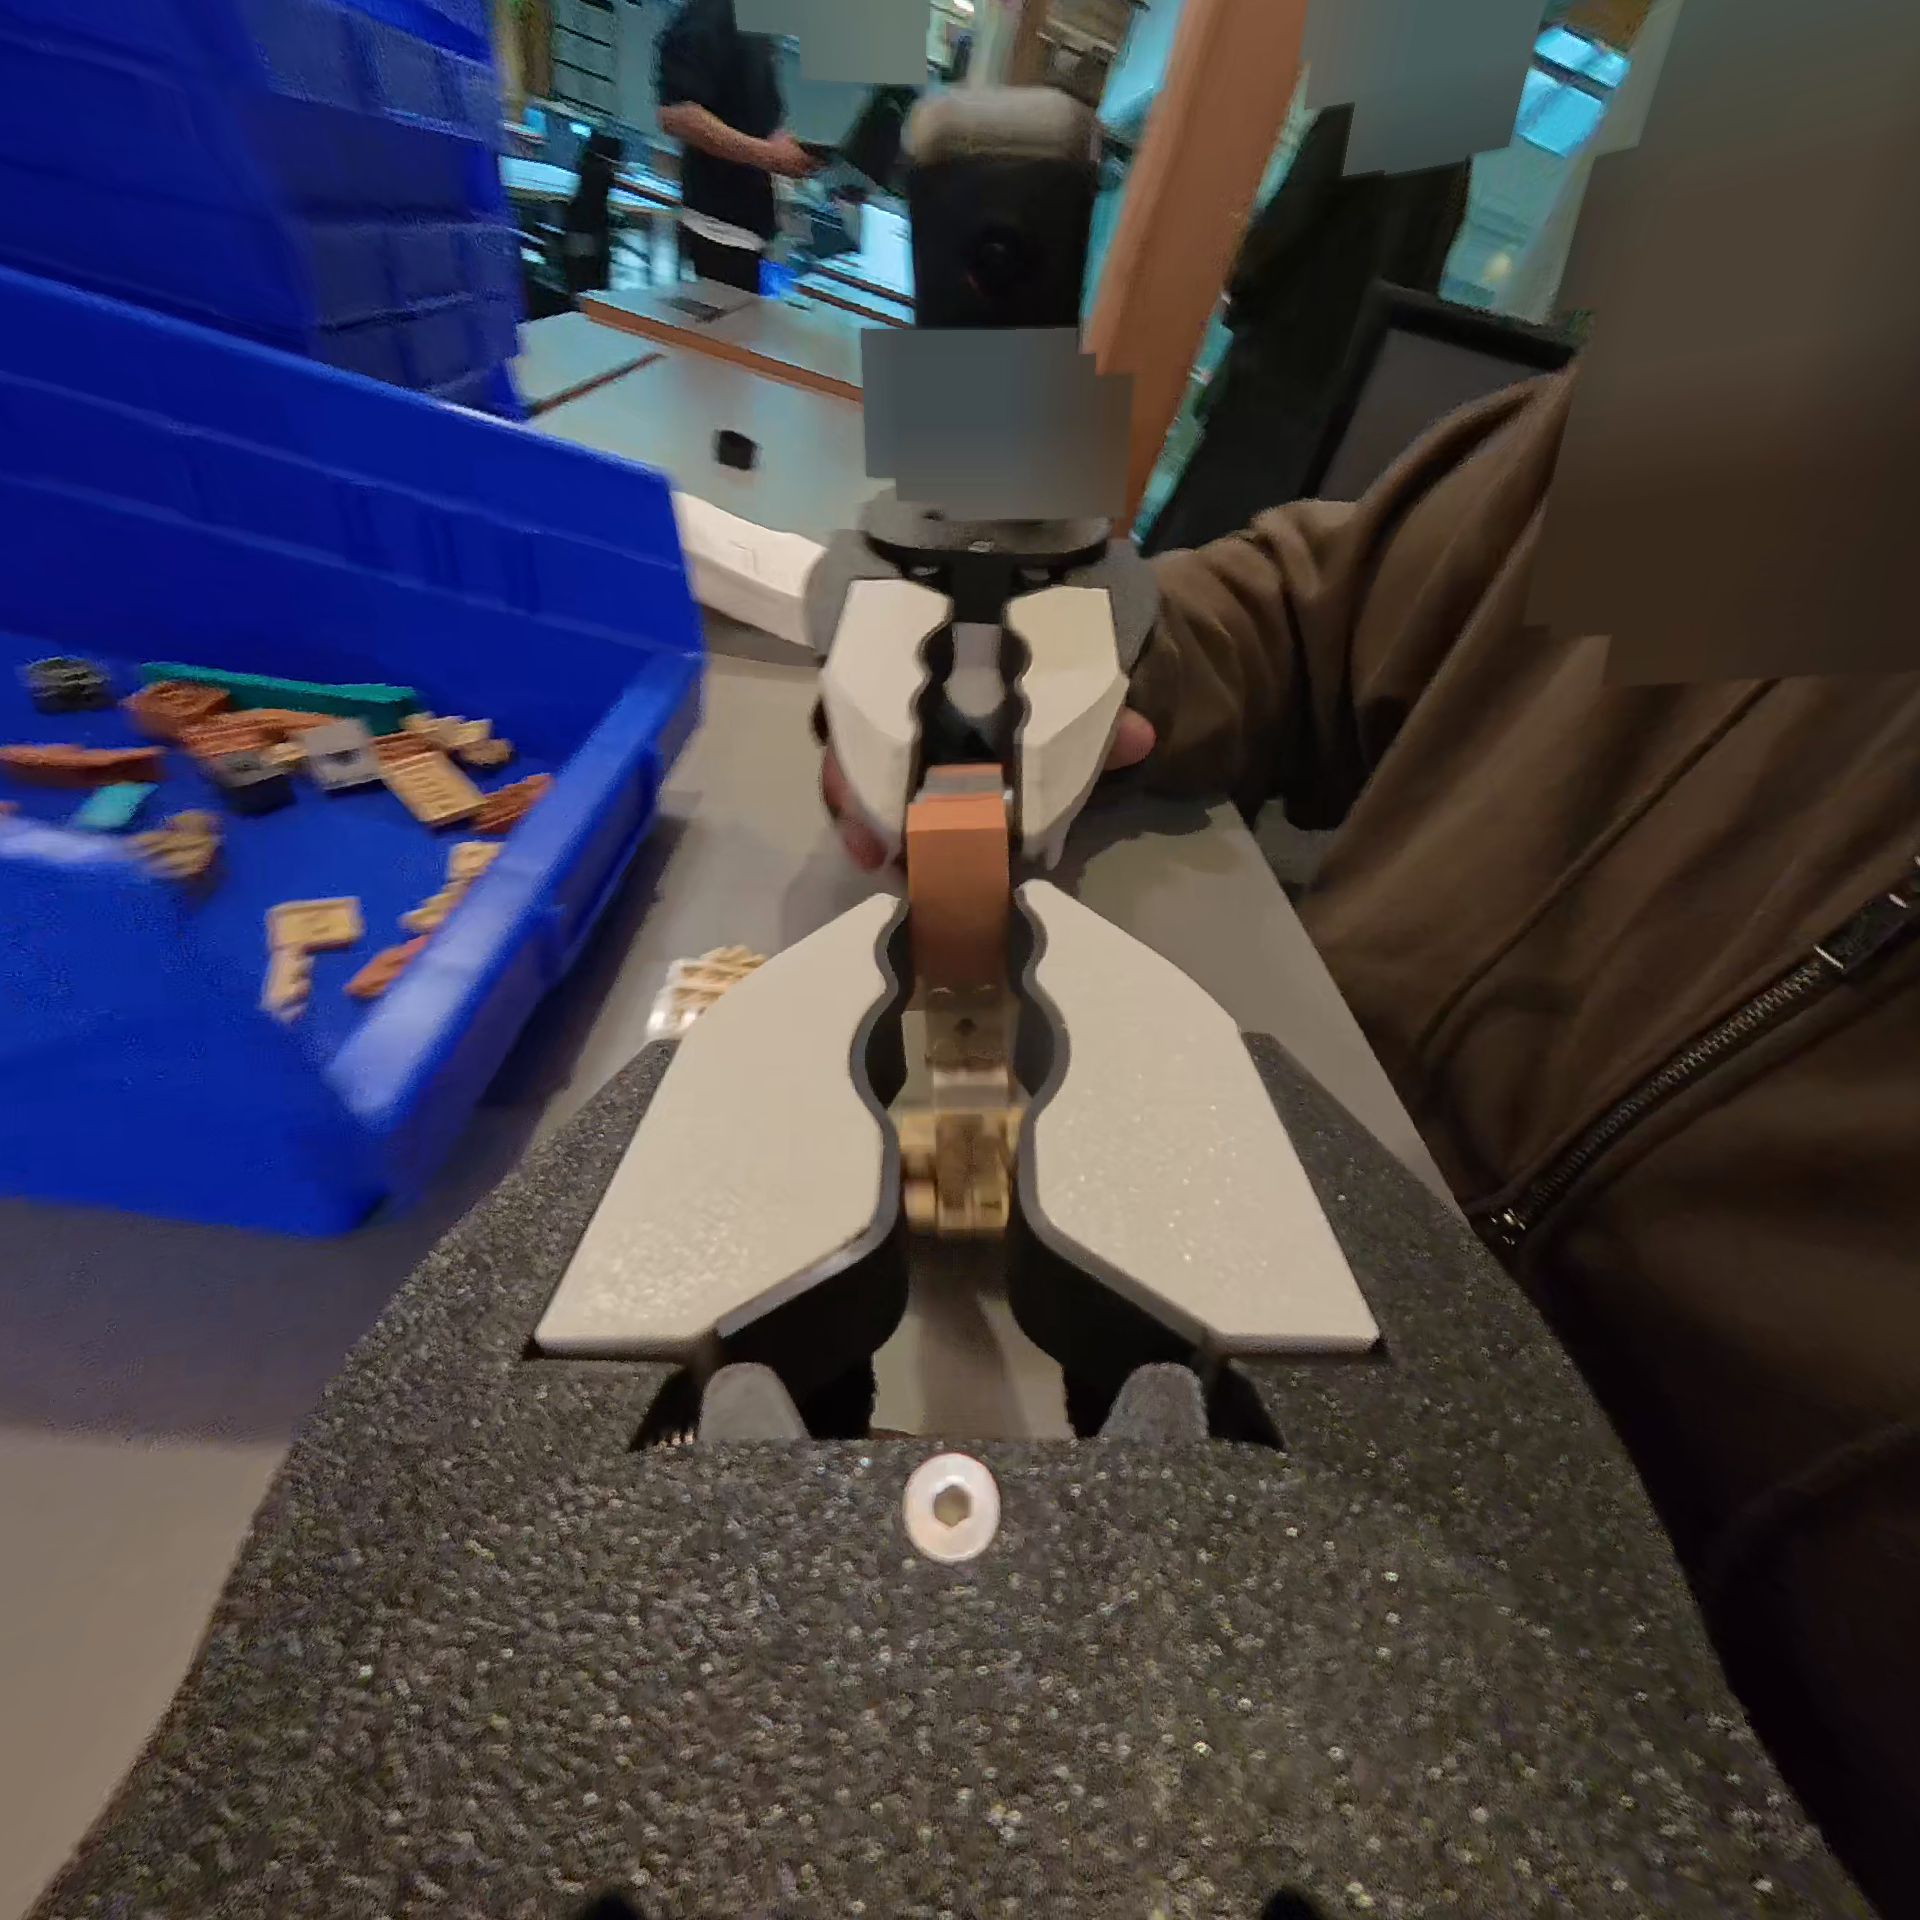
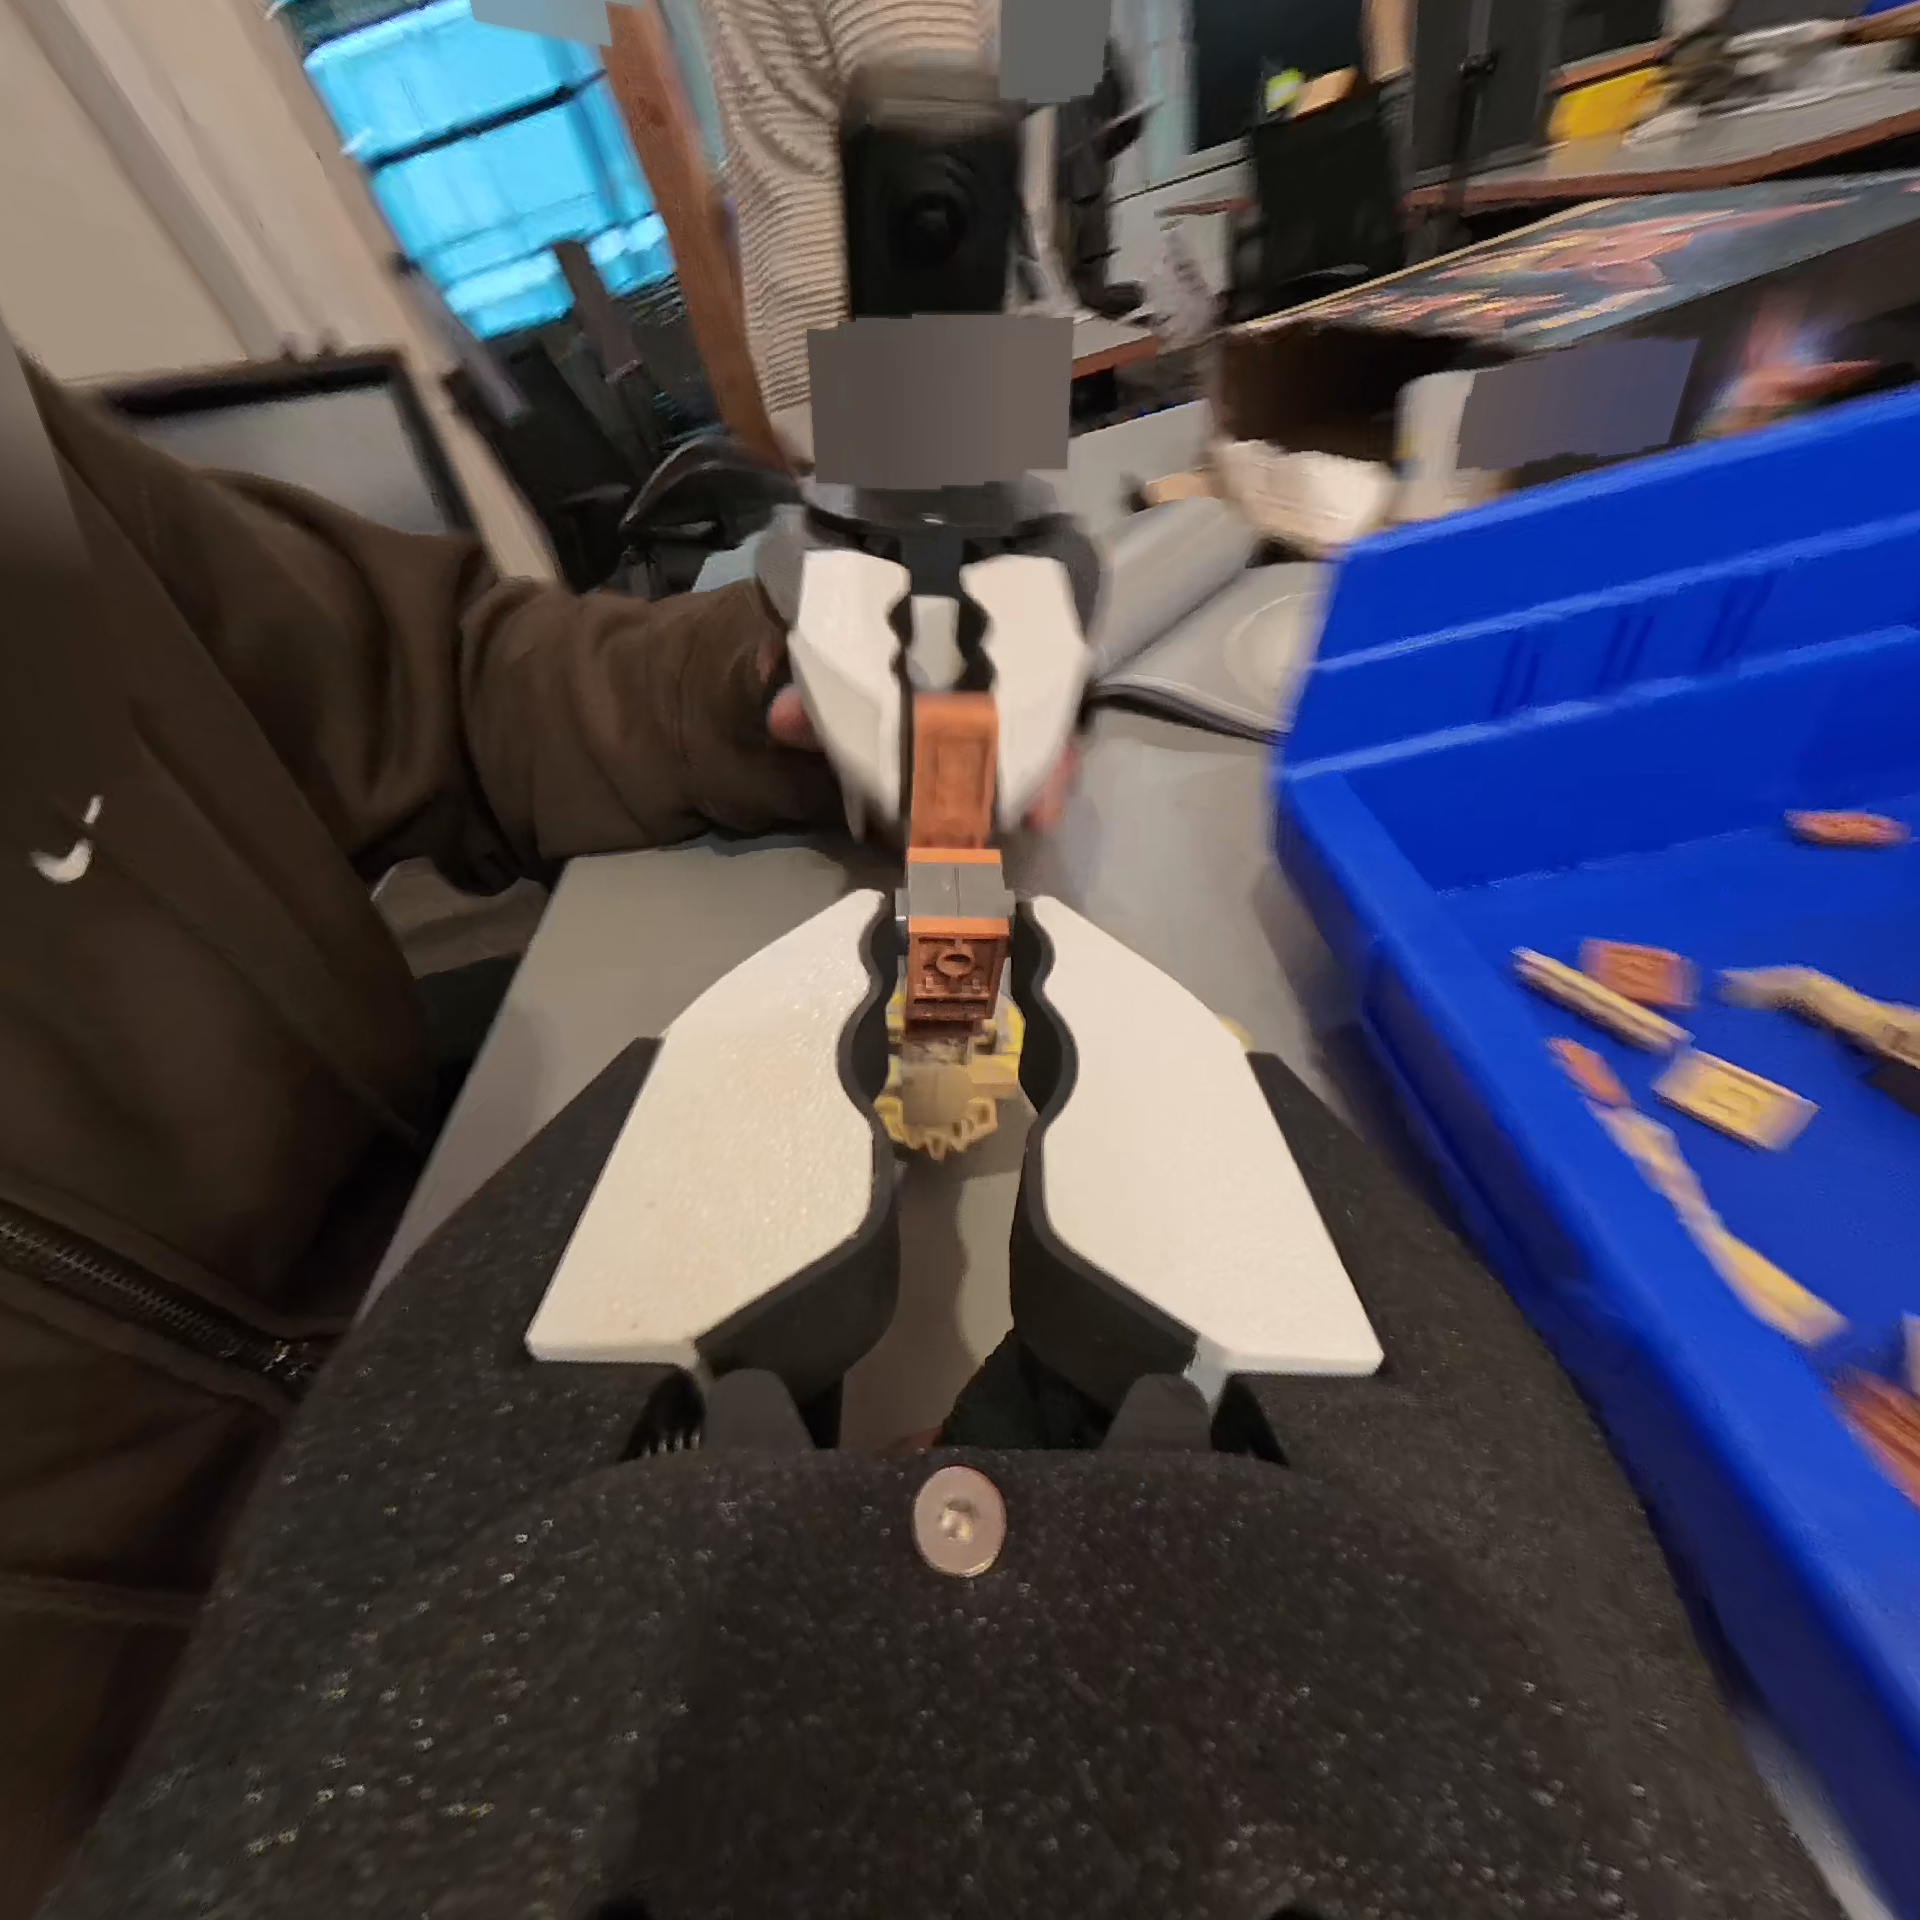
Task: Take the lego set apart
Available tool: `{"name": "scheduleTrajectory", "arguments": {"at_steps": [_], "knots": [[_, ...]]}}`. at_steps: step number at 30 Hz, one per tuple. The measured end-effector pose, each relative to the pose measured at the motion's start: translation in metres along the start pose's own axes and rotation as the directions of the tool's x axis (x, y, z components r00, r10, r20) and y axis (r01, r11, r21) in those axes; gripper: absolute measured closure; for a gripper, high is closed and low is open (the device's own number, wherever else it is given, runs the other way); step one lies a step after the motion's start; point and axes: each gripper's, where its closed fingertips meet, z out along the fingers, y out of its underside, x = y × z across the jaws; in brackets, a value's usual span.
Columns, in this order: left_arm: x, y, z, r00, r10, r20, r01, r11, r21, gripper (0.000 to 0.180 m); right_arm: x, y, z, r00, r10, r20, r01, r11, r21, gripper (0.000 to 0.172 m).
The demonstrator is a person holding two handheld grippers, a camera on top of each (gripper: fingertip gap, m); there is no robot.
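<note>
Left gripper (image 1: 956,914) clamps orange brick piece (image 1: 956,894) | right gripper (image 2: 954,925) clamps the grey-and-orange brick assembly (image 2: 954,935) | tips meet above grey table (image 1: 1164,935) | blue bin (image 1: 312,831) beside

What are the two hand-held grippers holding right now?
Left hand-held gripper clamps orange brick piece. Right hand-held gripper clamps its other end. Blue bin alongside.

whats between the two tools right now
A small brick assembly, orange and grey, spans the stretch from the left tool to the right tool, each clamping one end; both wrist views show it.
</note>
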Motion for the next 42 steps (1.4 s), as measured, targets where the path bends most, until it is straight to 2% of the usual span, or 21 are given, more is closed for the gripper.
{"name": "scheduleTrajectory", "arguments": {"at_steps": [3,5,8,12,19,29,35,42], "knots": [[-0.018,-0.014,-0.026,0.995,-0.075,0.059,0.067,0.990,0.123,0.164,0.020,-0.007,-0.023,0.998,0.056,-0.026,-0.055,0.997,0.058,0.151],[-0.018,-0.009,-0.021,0.996,-0.063,0.063,0.058,0.995,0.081,0.164,0.026,-0.010,-0.027,0.996,0.082,-0.026,-0.080,0.994,0.081,0.151],[-0.014,0.000,-0.013,0.998,-0.033,0.060,0.032,0.999,0.011,0.164,0.021,-0.005,-0.023,0.999,0.044,-0.027,-0.043,0.998,0.049,0.151],[-0.019,-0.006,-0.018,0.995,-0.079,0.055,0.076,0.995,0.059,0.164,0.017,-0.002,-0.019,0.999,0.043,-0.009,-0.043,0.999,0.026,0.151],[-0.012,-0.008,-0.011,0.994,-0.105,0.013,0.104,0.992,0.074,0.164,0.007,0.004,-0.007,0.988,0.153,0.021,-0.152,0.988,-0.023,0.151],[-0.015,-0.006,-0.004,0.995,-0.031,0.097,0.025,0.998,0.060,0.164,0.005,0.022,-0.001,0.974,0.227,0.003,-0.224,0.964,-0.142,0.150],[-0.016,-0.002,0.001,0.986,0.063,0.152,-0.065,0.998,0.008,0.164,-0.003,0.041,-0.007,0.994,0.106,0.031,-0.092,0.951,-0.296,0.150],[-0.013,-0.002,0.004,0.978,0.128,0.165,-0.127,0.992,-0.018,0.164,0.003,0.047,-0.019,0.997,-0.078,0.004,0.074,0.928,-0.365,0.145]]}}
